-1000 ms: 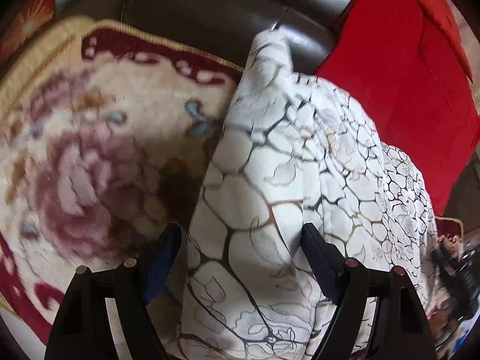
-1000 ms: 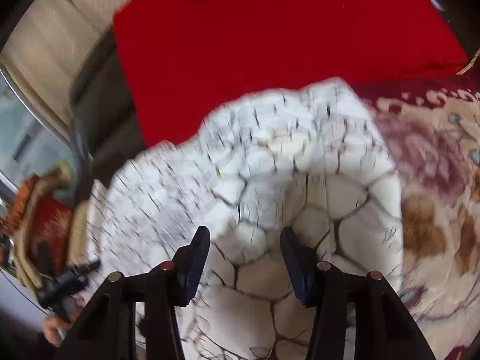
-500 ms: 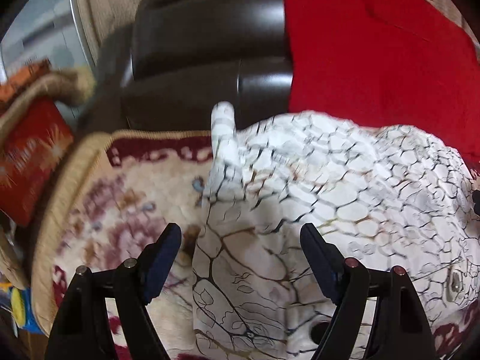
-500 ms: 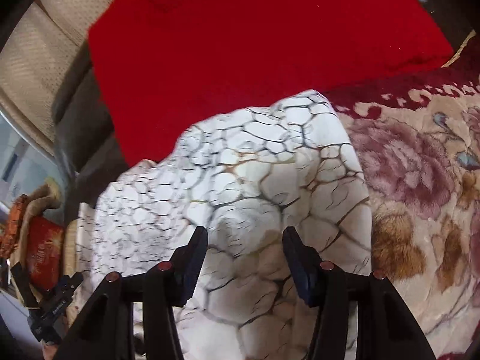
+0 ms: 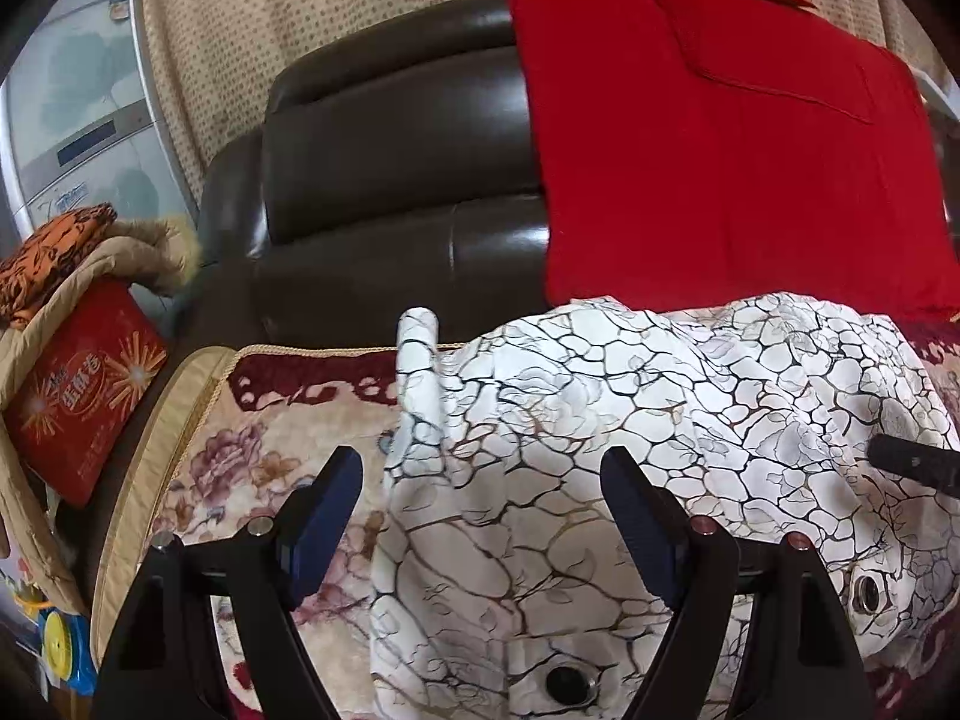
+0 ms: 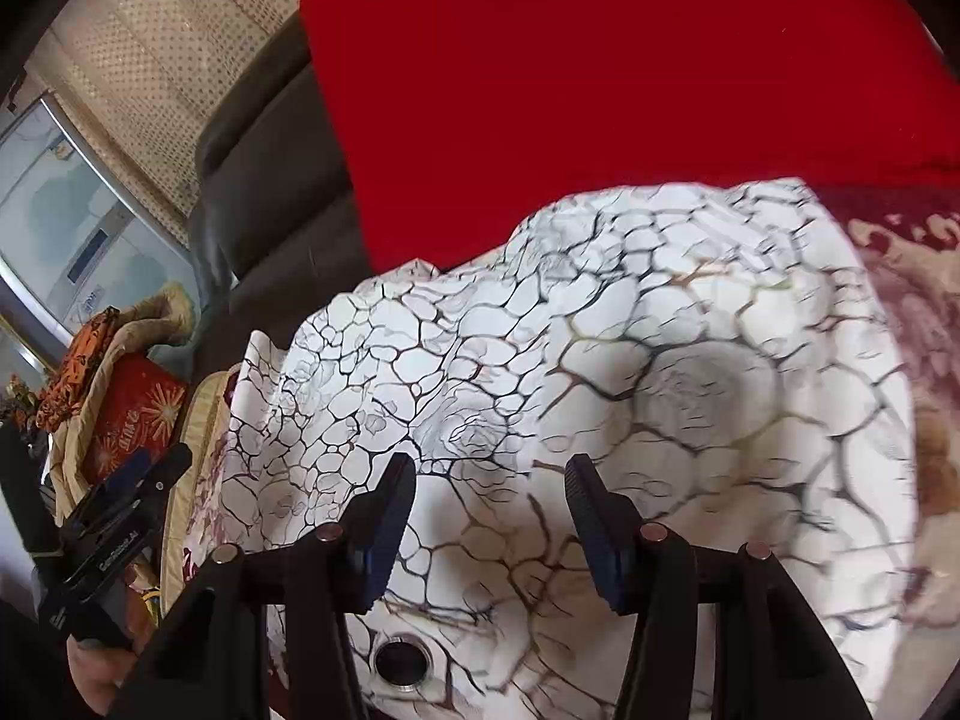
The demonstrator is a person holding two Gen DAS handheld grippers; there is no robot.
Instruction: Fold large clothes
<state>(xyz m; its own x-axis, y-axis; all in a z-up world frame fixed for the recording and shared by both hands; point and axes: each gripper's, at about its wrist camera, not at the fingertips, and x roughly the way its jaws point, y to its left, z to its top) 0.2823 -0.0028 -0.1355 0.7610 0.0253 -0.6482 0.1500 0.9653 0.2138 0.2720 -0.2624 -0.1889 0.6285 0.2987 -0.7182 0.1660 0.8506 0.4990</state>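
1. The white crackle-print garment (image 5: pixel 630 420) lies bunched on the floral blanket (image 5: pixel 252 456) over the sofa seat, its far edge against the red cloth (image 5: pixel 720 150) – one strip pokes upright near the blanket's back edge.
2. The left gripper (image 5: pixel 480 516) stands wide open over the garment's near-left part and holds nothing. The right gripper (image 6: pixel 489 510) is likewise parted and empty above the middle.
3. Risk: closing on a heaped mound could catch several layers, so a fold would drag the whole pile.
4. Risk: a low pinch may snag the blanket – its pile lies directly under the fabric.
5. The metal eyelets (image 5: pixel 567 683) near the front edge could catch a finger.
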